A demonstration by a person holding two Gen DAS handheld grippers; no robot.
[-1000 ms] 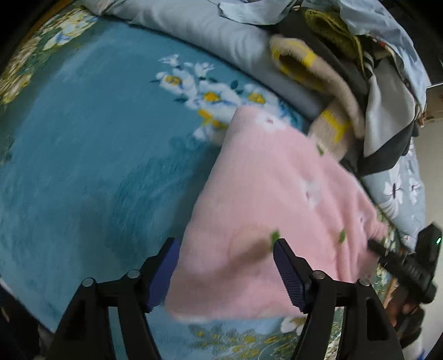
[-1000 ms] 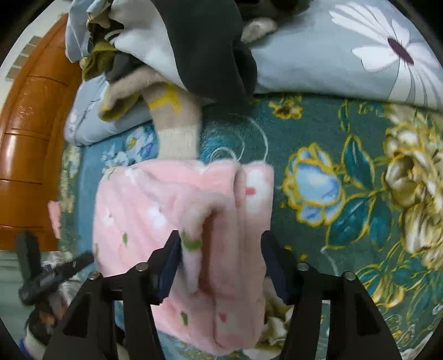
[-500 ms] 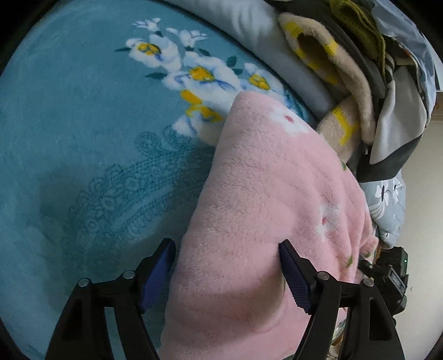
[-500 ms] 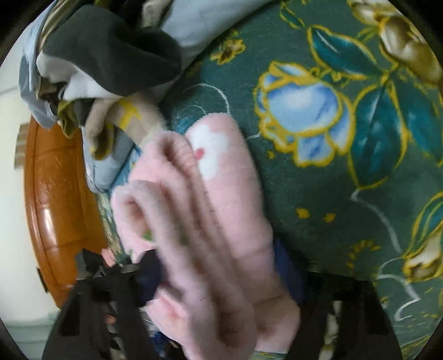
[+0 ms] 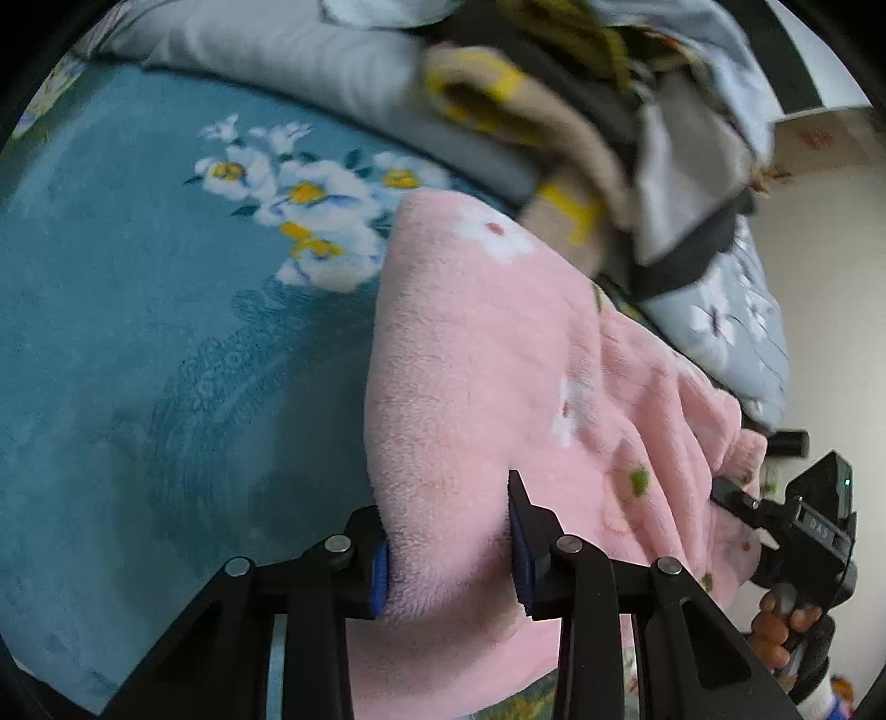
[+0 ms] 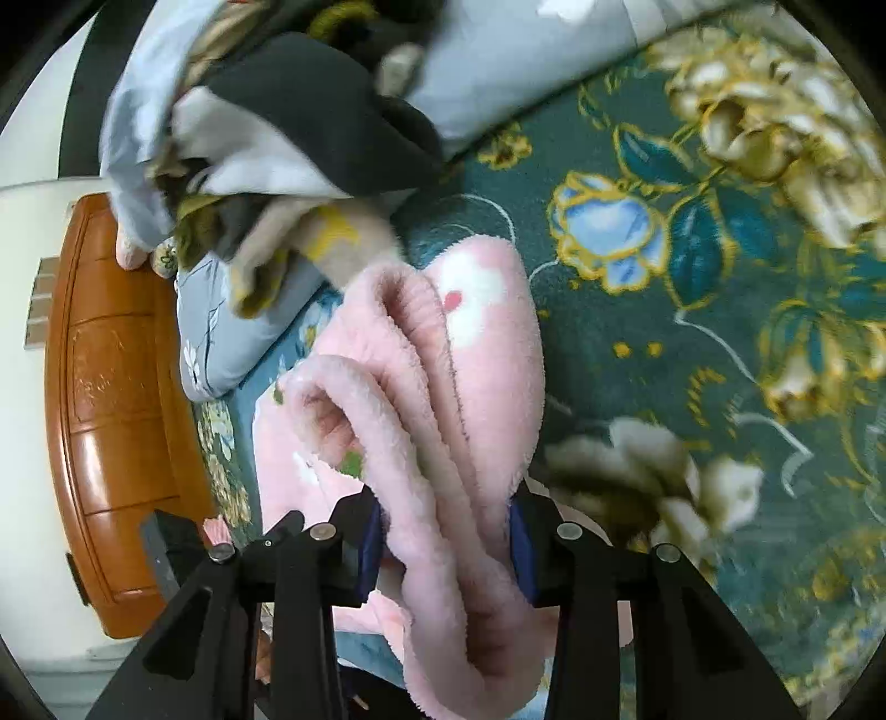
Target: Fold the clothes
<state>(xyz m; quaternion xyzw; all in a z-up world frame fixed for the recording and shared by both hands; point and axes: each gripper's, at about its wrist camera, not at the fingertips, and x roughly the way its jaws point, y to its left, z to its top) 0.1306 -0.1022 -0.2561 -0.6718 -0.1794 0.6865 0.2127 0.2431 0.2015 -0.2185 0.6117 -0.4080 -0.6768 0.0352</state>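
Note:
A folded pink fleece garment point(image 5: 487, 376) with white flowers is held above the bed. My left gripper point(image 5: 448, 548) is shut on its near left edge. My right gripper point(image 6: 446, 540) is shut on the bunched folds of the same garment point(image 6: 443, 376) at its other end. The right gripper and the hand that holds it also show in the left wrist view point(image 5: 797, 531), at the garment's far right edge. The garment's underside is hidden.
A teal floral bedspread point(image 5: 138, 332) lies below; it is dark green with gold and blue flowers in the right wrist view point(image 6: 692, 310). A pile of mixed clothes point(image 5: 581, 111) and a grey pillow point(image 5: 288, 50) lie behind. A wooden headboard point(image 6: 111, 415) stands at the left.
Both grippers have closed from wide open onto the pink garment. The garment has been gathered into thicker folds and lifted off the bedspread.

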